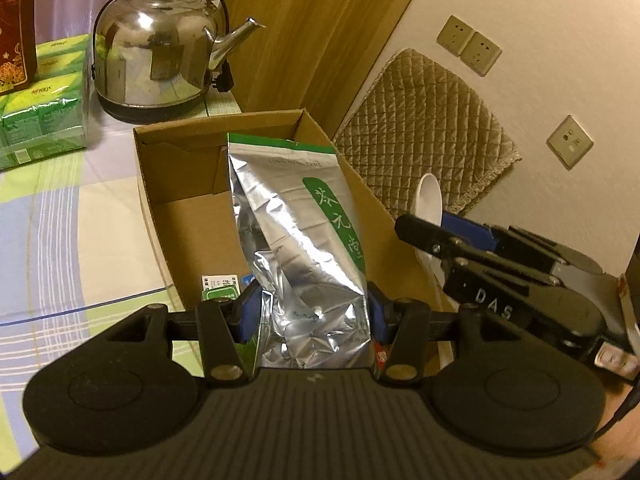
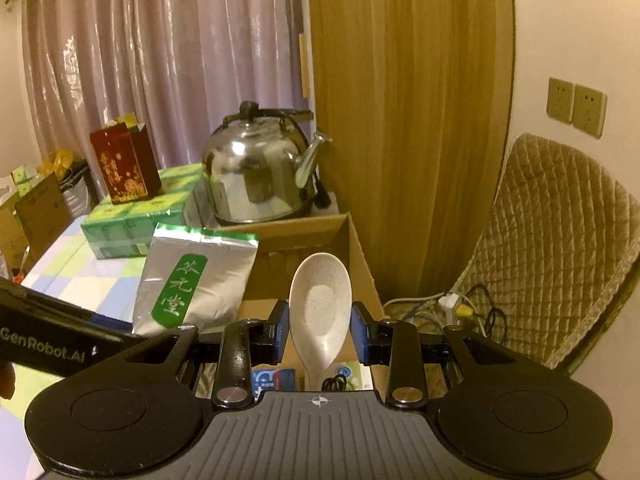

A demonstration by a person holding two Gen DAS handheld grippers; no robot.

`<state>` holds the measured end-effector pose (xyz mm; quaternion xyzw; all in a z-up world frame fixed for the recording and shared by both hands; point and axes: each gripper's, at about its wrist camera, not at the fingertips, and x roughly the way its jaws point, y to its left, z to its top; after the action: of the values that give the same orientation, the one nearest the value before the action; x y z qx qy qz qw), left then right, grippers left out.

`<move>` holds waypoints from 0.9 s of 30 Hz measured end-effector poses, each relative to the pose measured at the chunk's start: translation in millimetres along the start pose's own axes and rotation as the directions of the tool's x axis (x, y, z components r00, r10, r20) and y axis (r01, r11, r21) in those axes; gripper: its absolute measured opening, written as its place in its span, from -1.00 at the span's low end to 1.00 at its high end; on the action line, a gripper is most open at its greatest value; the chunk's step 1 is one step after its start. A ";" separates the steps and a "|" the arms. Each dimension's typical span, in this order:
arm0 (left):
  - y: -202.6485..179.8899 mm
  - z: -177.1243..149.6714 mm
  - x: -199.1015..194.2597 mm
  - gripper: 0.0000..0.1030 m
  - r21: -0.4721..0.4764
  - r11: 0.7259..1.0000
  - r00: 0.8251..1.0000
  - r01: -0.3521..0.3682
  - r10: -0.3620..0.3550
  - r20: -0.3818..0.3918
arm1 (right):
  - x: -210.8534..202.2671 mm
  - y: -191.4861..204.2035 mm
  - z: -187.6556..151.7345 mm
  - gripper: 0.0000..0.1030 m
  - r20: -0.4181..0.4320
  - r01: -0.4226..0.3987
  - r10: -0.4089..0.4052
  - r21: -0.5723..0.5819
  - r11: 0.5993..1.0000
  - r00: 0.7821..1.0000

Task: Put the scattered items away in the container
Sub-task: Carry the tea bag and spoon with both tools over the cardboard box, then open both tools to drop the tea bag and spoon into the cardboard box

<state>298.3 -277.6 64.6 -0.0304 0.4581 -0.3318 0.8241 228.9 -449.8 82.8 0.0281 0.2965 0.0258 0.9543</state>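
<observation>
My left gripper (image 1: 310, 316) is shut on a silver foil tea bag (image 1: 296, 232) with a green label and holds it upright over the open cardboard box (image 1: 180, 184). The bag also shows in the right wrist view (image 2: 192, 284), left of the box (image 2: 360, 256). My right gripper (image 2: 320, 332) is shut on a white speckled spoon (image 2: 320, 304), bowl up, above the box's near right part. In the left wrist view the right gripper (image 1: 436, 228) and spoon (image 1: 430, 196) sit at the box's right wall. Small packets (image 2: 276, 378) lie in the box bottom.
A steel kettle (image 1: 160, 48) stands behind the box. Green tissue packs (image 1: 44, 104) with a red gift bag (image 2: 124, 168) on top sit at the left on the checked tablecloth (image 1: 60, 240). A quilted chair (image 2: 560, 248) and cables (image 2: 452, 304) are on the right.
</observation>
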 end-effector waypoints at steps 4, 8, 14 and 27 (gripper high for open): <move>2.7 1.4 12.6 -0.09 -0.017 1.000 1.000 -0.014 0.013 -0.007 | 8.7 -4.4 -2.7 -0.42 -0.011 -0.002 0.002 0.006 1.000 1.000; 4.9 1.5 21.6 -0.09 -0.027 0.999 1.000 -0.024 0.023 -0.013 | 14.3 -8.4 -4.8 -0.42 -0.021 -0.004 0.004 0.008 1.000 1.000; 4.6 2.4 30.1 -0.09 -0.029 0.999 0.999 -0.031 0.031 -0.019 | 21.9 -11.3 -6.8 -0.42 -0.033 -0.010 0.010 0.009 1.000 0.999; 6.3 1.8 40.1 -0.08 -0.035 0.998 0.999 -0.043 0.042 -0.030 | 30.5 -14.4 -10.0 -0.42 -0.046 -0.012 0.013 0.014 1.000 0.999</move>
<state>317.4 -296.2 33.9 -0.0305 0.4765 -0.3066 0.8235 248.7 -461.8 56.4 0.0361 0.3186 0.0302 0.9467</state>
